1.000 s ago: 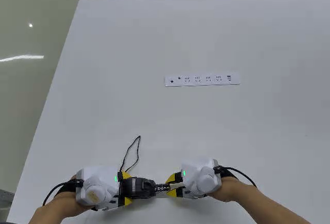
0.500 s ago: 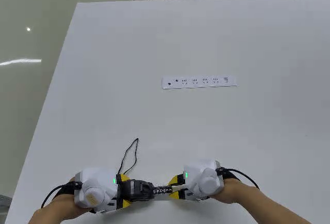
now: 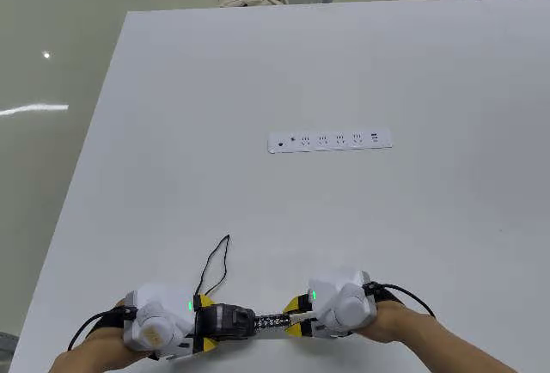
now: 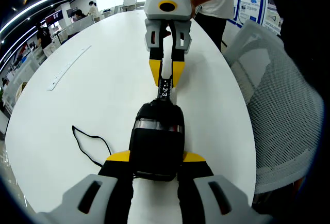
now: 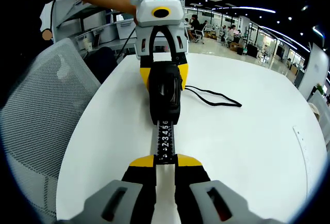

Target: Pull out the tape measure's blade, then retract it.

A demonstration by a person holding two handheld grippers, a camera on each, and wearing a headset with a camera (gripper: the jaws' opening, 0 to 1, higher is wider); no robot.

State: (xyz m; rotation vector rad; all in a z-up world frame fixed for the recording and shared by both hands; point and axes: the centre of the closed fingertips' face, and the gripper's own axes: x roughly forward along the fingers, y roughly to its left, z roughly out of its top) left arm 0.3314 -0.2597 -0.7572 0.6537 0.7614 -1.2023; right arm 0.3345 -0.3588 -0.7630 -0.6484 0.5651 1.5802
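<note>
Black-cased tape measure point(image 4: 157, 141) sits clamped in the left claw point(image 4: 154, 158) over the white table point(image 3: 344, 64). The right claw point(image 5: 165, 161) pinches its blade point(image 5: 165, 139), a short numbered stretch showing between them.

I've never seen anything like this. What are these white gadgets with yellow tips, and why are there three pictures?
No robot here: a person holds a white tool with yellow-tipped tongs in each hand. The wide picture comes from a headset camera looking down; the two round ones come from cameras riding on the tools. The left tongs grip a black tape measure case; the right tongs pinch its partly pulled-out blade. On the white table lie a white power strip and the case's thin black cord.
</note>
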